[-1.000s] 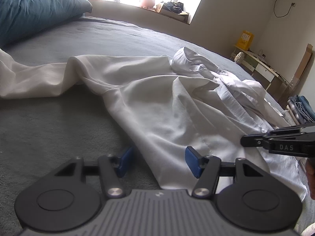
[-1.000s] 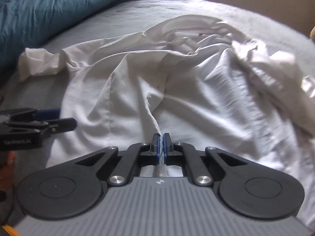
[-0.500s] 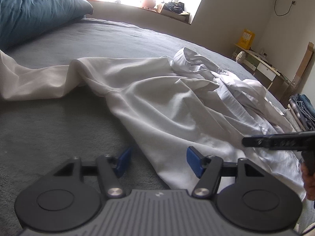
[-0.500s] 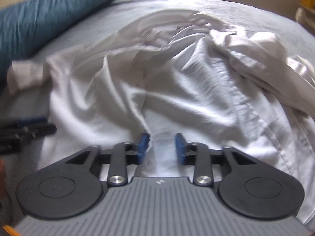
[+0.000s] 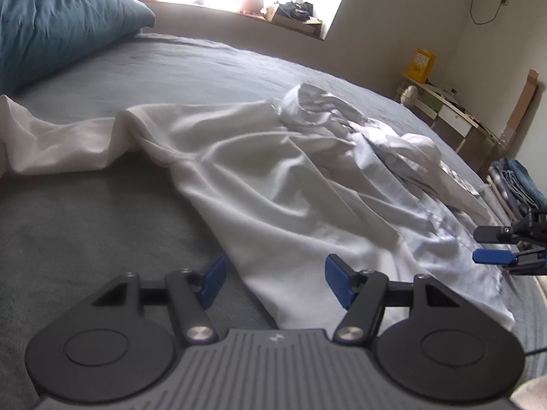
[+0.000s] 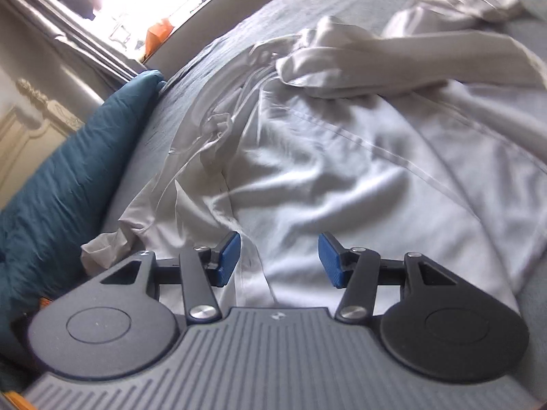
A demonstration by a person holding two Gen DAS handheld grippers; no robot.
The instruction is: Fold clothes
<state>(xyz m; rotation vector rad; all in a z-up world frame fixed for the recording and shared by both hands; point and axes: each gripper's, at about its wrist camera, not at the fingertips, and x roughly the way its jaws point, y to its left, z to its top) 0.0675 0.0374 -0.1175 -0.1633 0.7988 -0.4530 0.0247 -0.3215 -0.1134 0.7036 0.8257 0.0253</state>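
A crumpled white shirt [image 5: 273,184] lies spread on the grey bed [image 5: 85,225]; one sleeve stretches left. My left gripper [image 5: 275,278] is open, low over the shirt's near hem edge, holding nothing. My right gripper [image 6: 278,256] is open and empty, tilted, above the shirt [image 6: 359,171] near its placket seam. The right gripper also shows in the left wrist view [image 5: 492,246] at the far right, jaws apart, over the shirt's right edge.
A teal pillow [image 5: 51,30] lies at the bed's head, also in the right wrist view [image 6: 68,177]. Folded clothes [image 5: 512,184] are stacked at the bed's right edge. A desk [image 5: 451,109] stands by the wall beyond it.
My right gripper let go of the shirt fold it pinched, opened wide, and swung and tilted toward the right. My left gripper stayed open and nearly still.
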